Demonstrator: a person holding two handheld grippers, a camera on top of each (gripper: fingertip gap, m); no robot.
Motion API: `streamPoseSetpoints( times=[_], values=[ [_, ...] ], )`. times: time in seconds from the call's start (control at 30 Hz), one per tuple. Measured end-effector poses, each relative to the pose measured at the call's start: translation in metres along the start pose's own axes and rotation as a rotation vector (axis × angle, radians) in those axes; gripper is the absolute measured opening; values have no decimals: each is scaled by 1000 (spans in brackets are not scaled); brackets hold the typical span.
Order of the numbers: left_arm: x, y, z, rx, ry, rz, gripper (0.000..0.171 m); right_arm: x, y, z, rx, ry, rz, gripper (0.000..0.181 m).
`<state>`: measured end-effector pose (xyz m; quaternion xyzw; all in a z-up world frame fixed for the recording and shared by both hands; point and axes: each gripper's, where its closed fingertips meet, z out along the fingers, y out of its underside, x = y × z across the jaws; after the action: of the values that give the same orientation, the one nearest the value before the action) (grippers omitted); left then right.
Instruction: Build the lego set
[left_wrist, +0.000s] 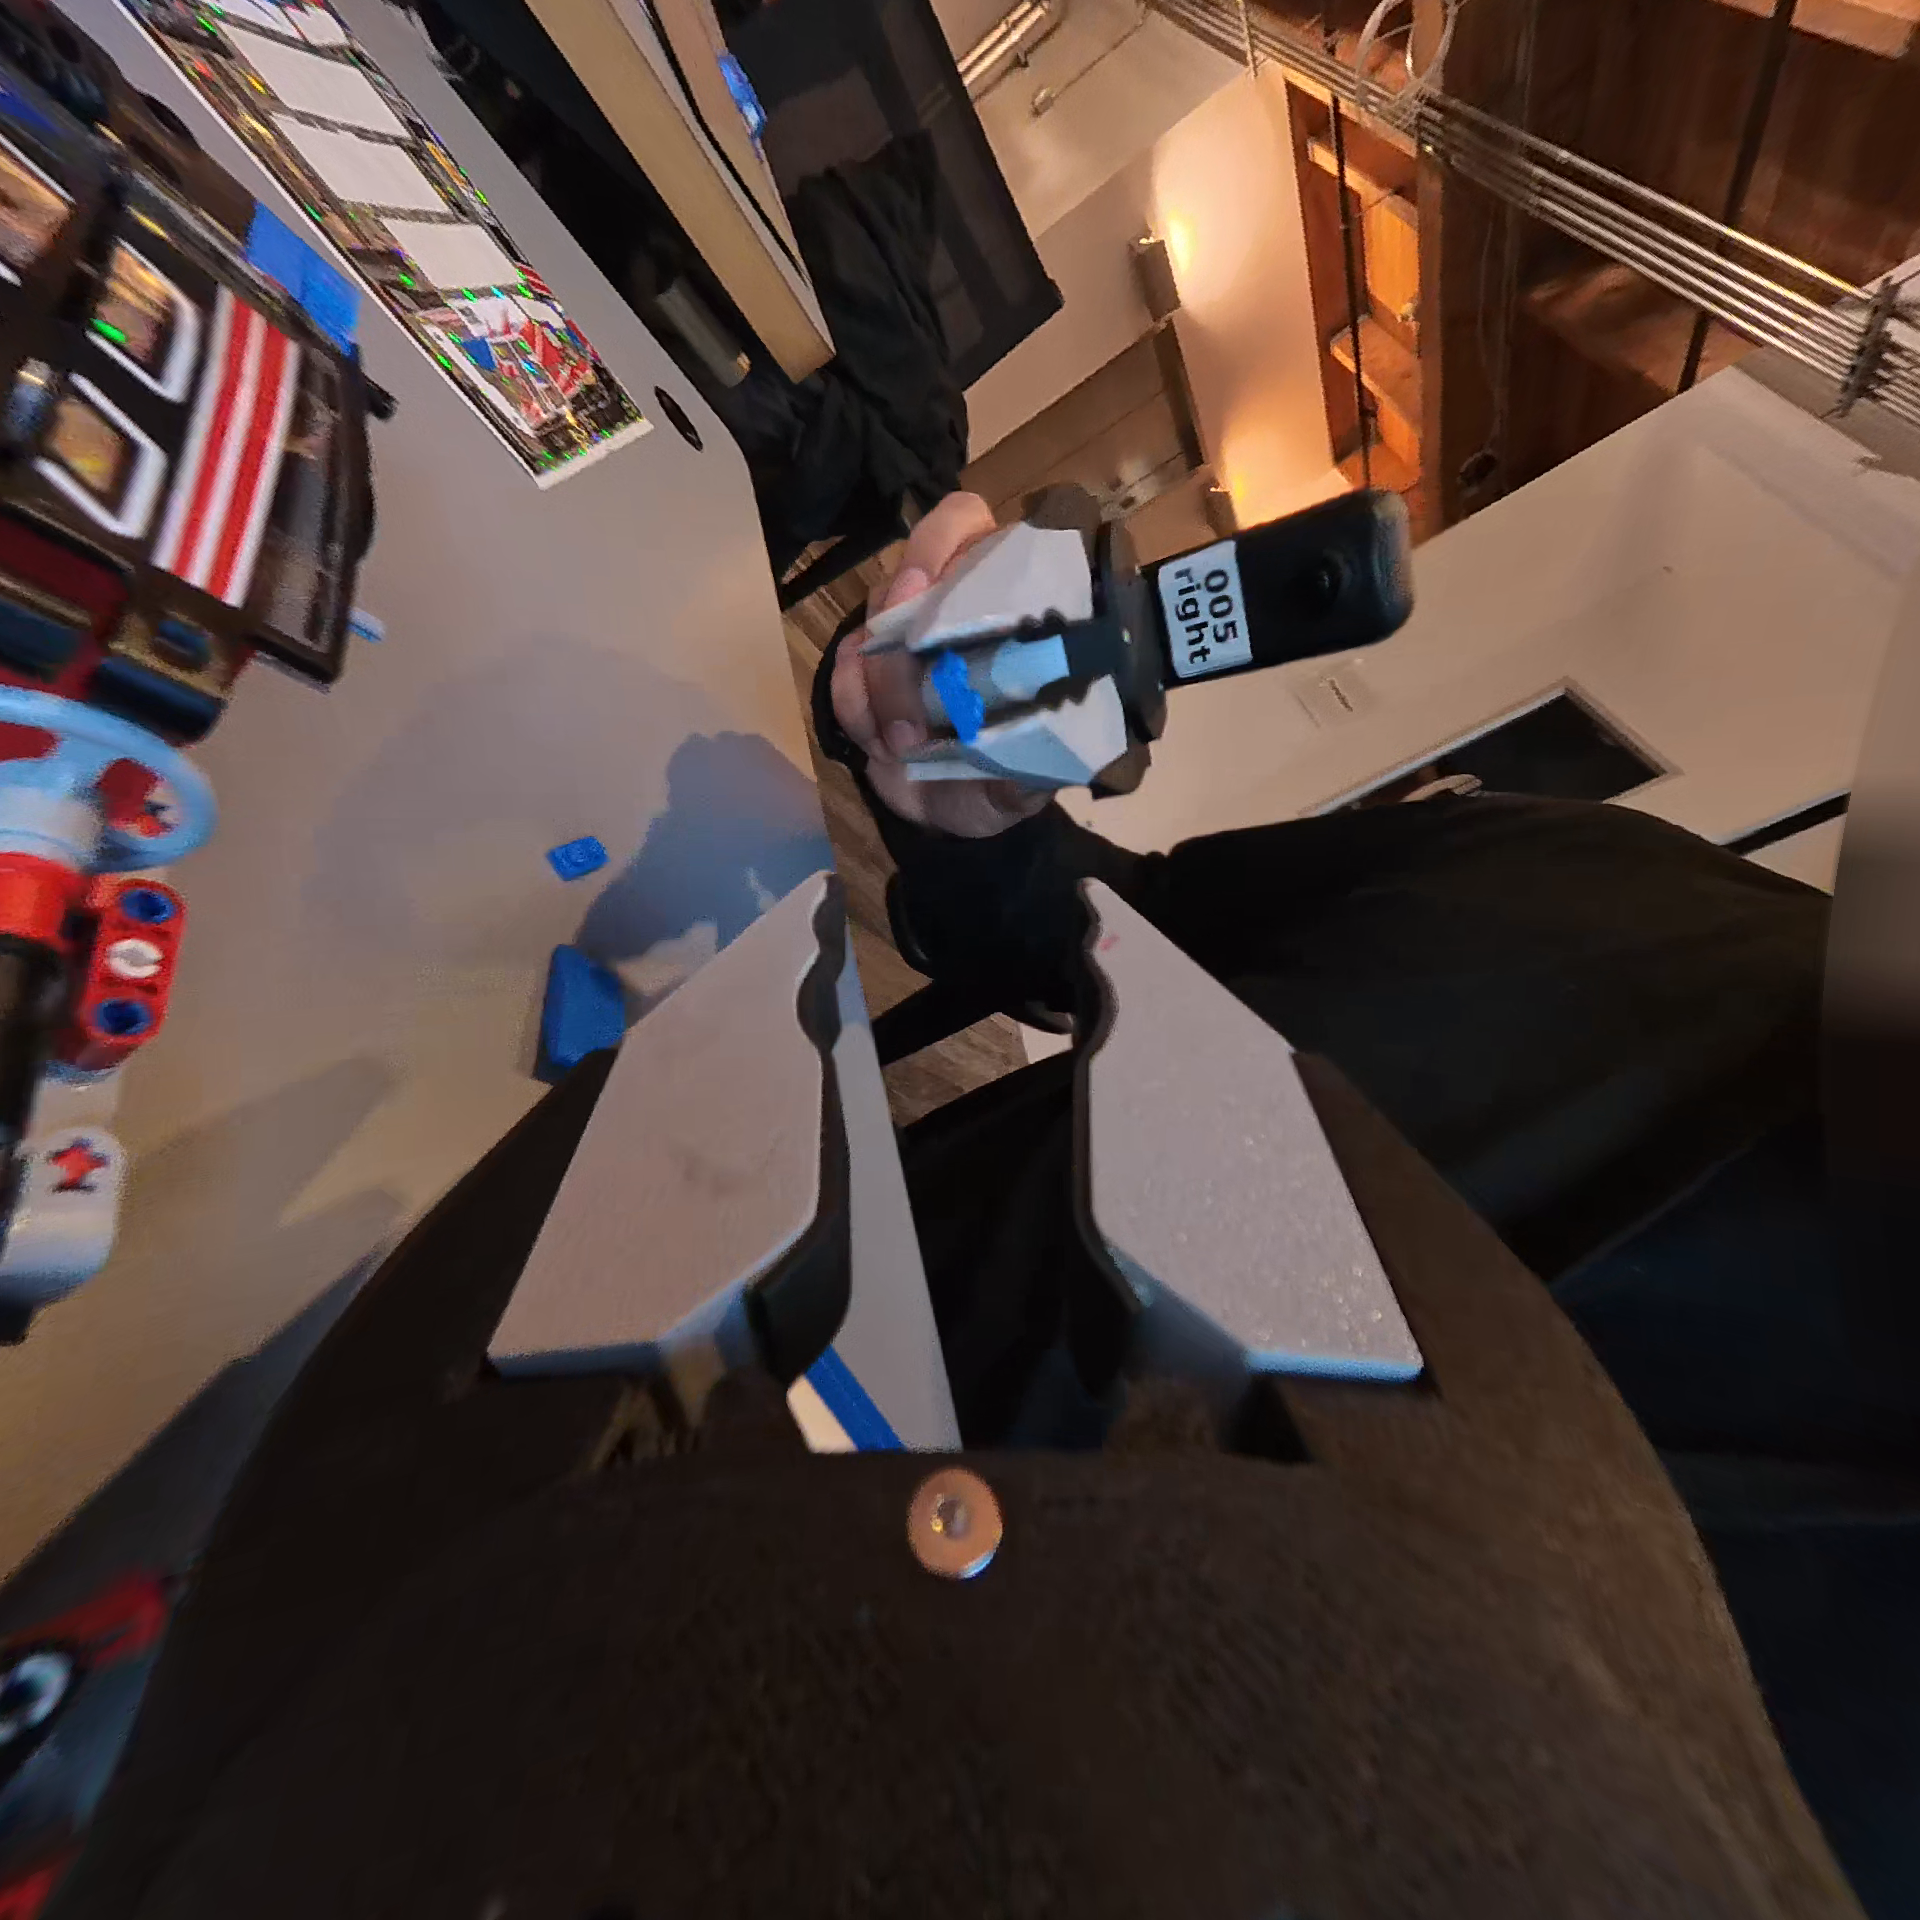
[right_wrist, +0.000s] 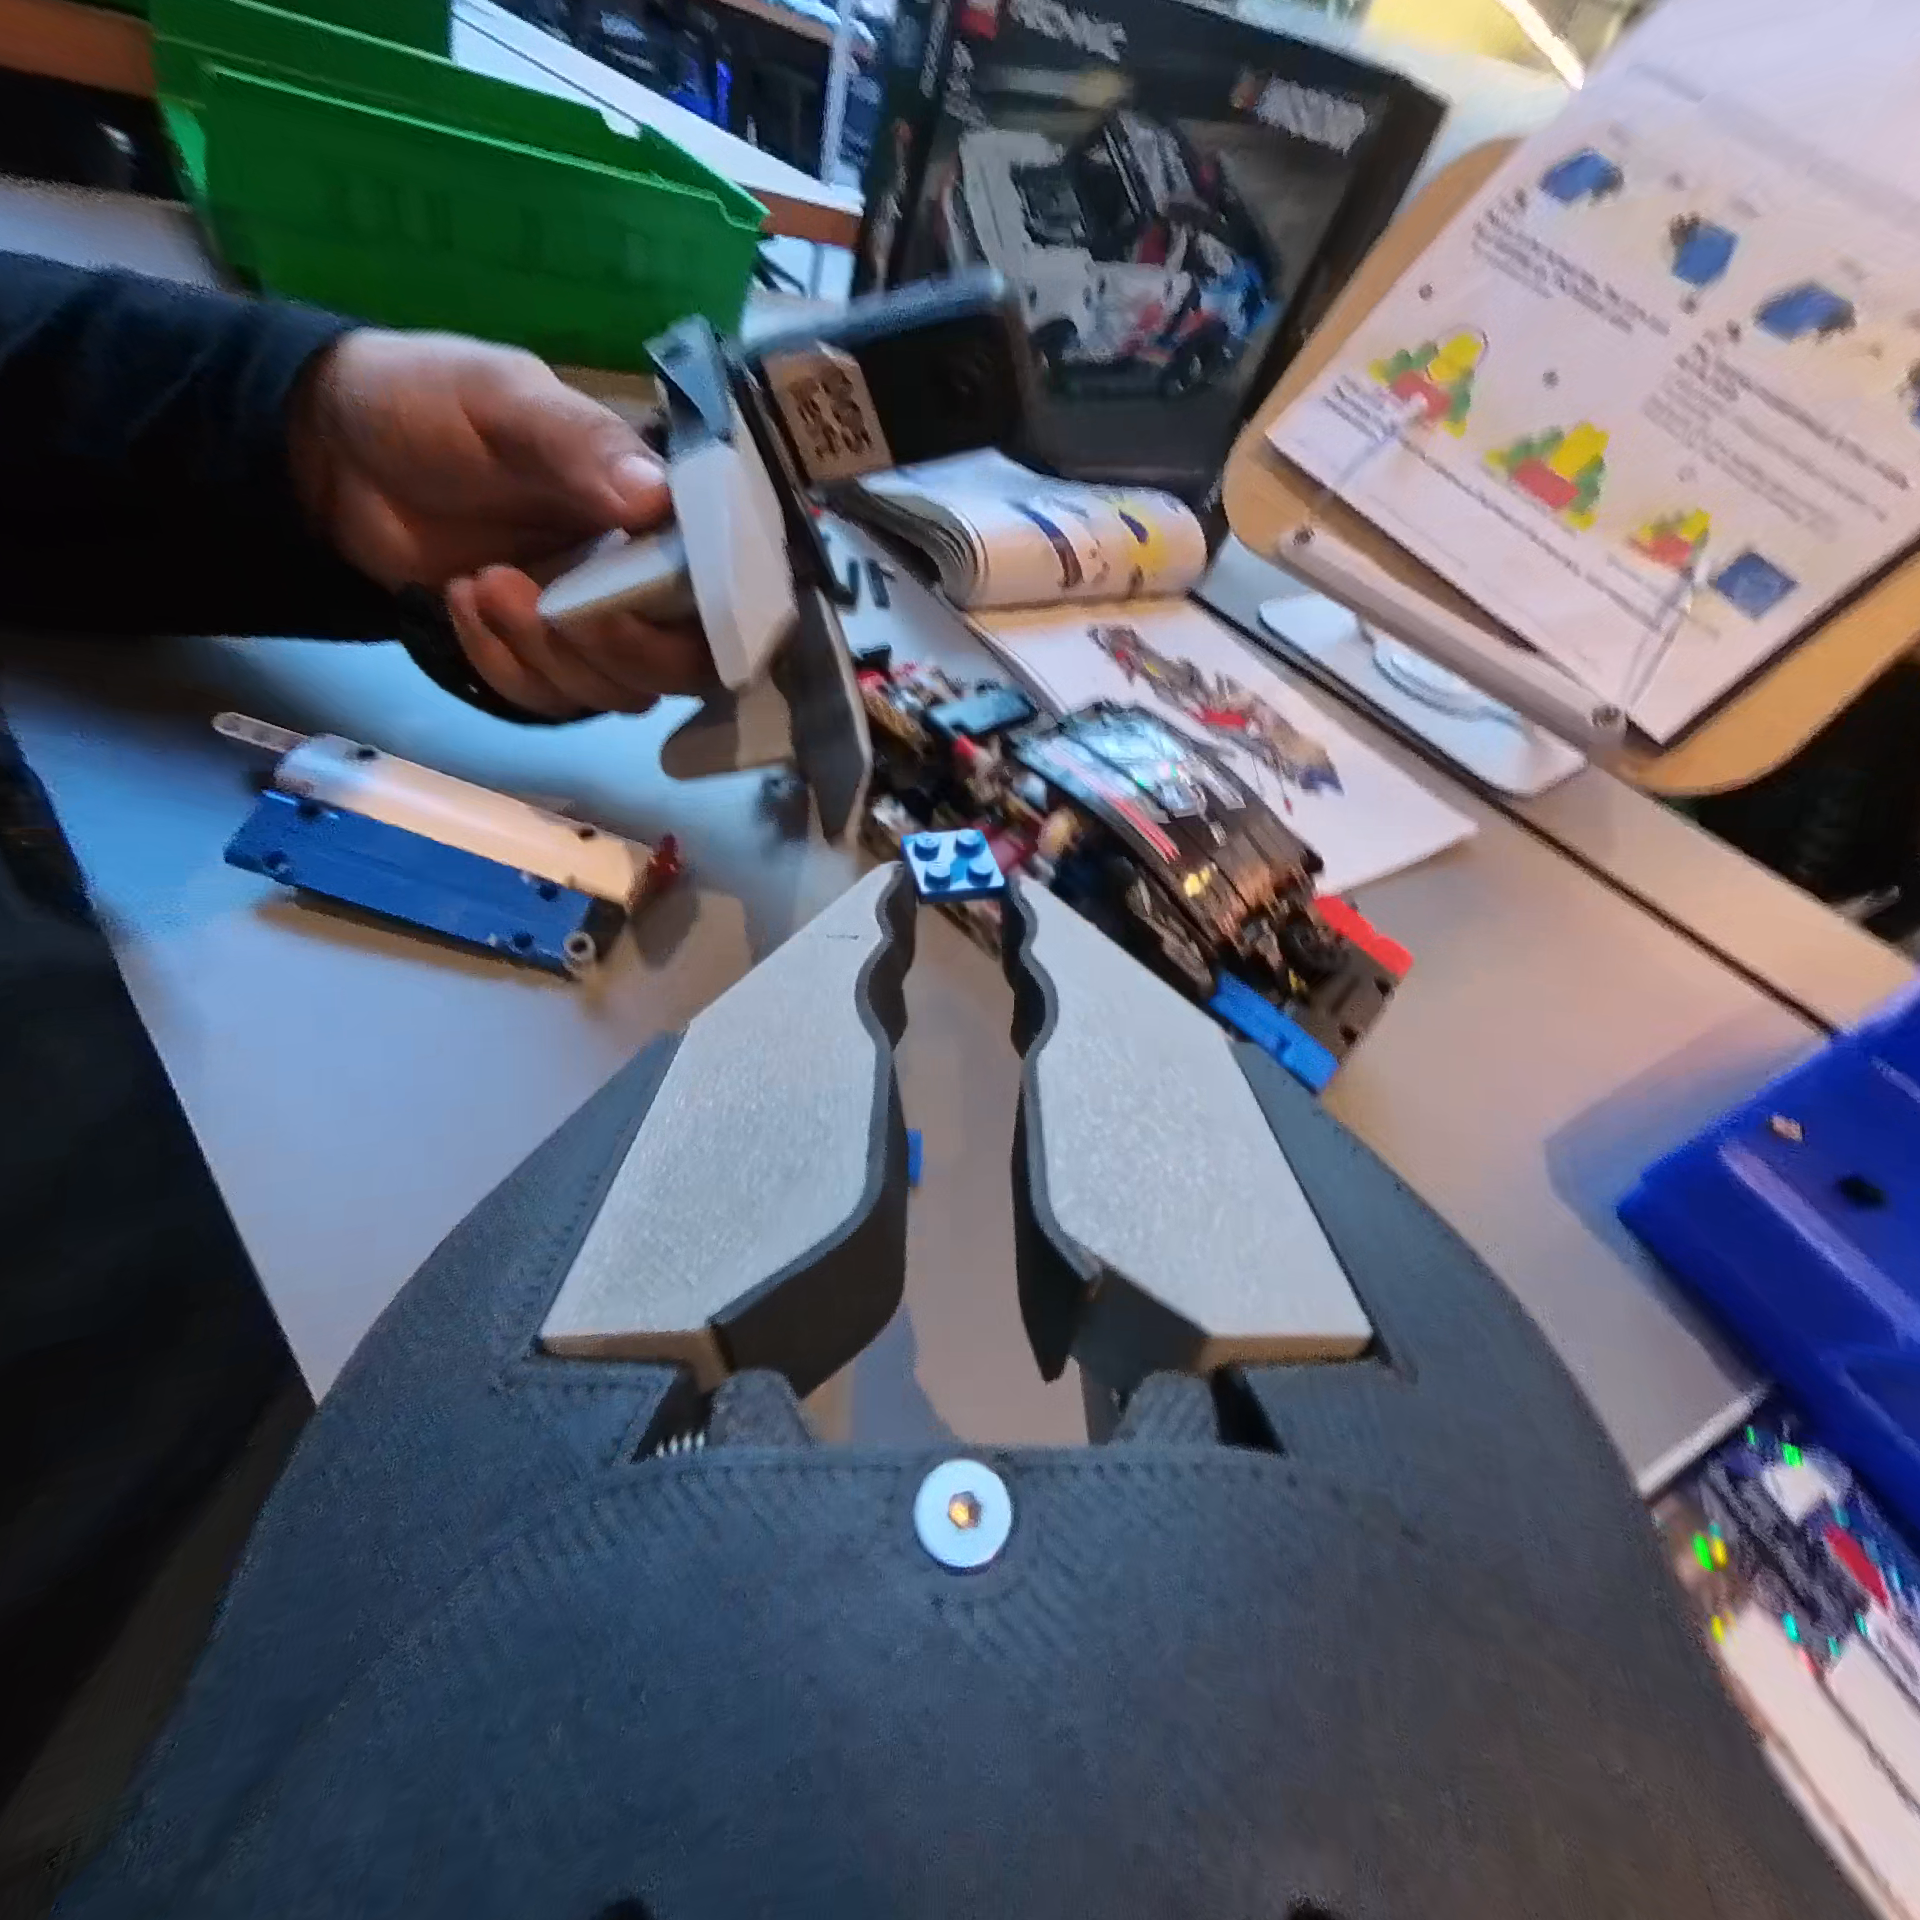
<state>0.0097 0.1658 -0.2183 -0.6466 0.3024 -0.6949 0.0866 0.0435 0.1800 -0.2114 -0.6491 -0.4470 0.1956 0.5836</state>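
Nearest the lens in the right wrist view, the right gripper (right_wrist: 958, 896) pinches a small blue two-by-two lego plate (right_wrist: 956, 860) at its very fingertips, held in the air above the grey table (right_wrist: 416, 1049). Going left to right across that view: a blue-and-silver lego sub-assembly (right_wrist: 436, 852) lies flat on the table at the left; above it a hand (right_wrist: 468, 520) holds the left gripper (right_wrist: 769, 665), tilted over the model; at centre, just behind the plate, sits the dark lego car model (right_wrist: 1164, 831); to the right an open instruction booklet (right_wrist: 1226, 748) lies flat, and a printed sheet (right_wrist: 1621, 343) leans on a stand. In the left wrist view, the left gripper (left_wrist: 956, 935) has its jaws spread with nothing between them, pointing past the table edge. A loose blue plate (left_wrist: 575, 858) and a blue curved piece (left_wrist: 578, 1006) lie on the table just left of its fingers.
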Motion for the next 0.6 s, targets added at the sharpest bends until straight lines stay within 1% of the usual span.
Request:
streamPoseSetpoints(
  times=[0.1, 0.17, 0.23, 0.3, 0.47, 0.6],
  values=[
    [-8, -2, -6, -3, -76, 42, 41, 13, 29, -11, -114, 13, 89, 14],
    [-14, -1, -8, -24, -132, 76, 40, 13, 52, -17, -205, -8, 169, 14],
    [-18, 0, -8, -35, -157, 85, 39, 4, 69, -20, -272, -61, 241, 14],
    [-18, 2, -5, -41, -151, 79, 39, -9, 79, -18, -320, -110, 282, 14],
    [-22, 5, -2, -60, -172, 90, 37, -31, 100, -6, -474, -166, 227, 14],
    [-21, 7, -1, -71, -170, 90, 36, -35, 100, 0, -497, -162, 173, 14]
  ],
)
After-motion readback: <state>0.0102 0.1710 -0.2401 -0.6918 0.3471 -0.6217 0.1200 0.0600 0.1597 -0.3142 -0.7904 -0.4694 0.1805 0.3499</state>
